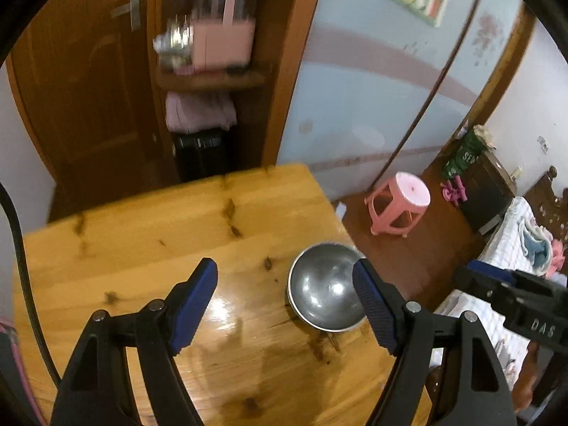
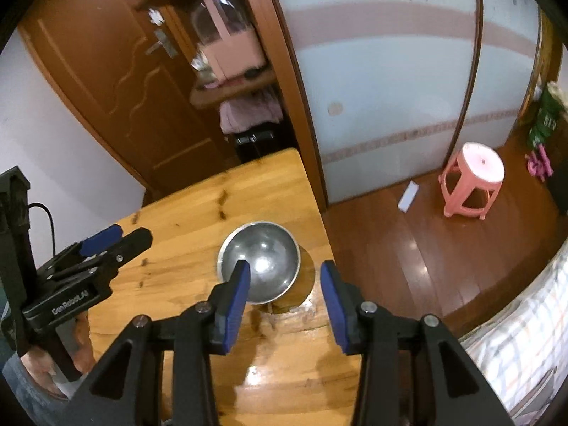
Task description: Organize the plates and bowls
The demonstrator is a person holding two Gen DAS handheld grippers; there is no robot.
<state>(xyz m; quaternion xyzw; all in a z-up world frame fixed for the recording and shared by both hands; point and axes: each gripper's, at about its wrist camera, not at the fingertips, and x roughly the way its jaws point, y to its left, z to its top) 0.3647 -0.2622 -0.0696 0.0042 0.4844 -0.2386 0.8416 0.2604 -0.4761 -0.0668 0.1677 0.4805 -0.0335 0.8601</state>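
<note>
My left fingers stand wide apart, empty; my right fingers are parted, gripping nothing. The steel bowl sits upright beyond them at 12 o'clock, near the counter edge.

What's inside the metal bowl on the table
The metal bowl looks empty: bare shiny steel. The right gripper's fingertip covers part of its near rim.
</note>
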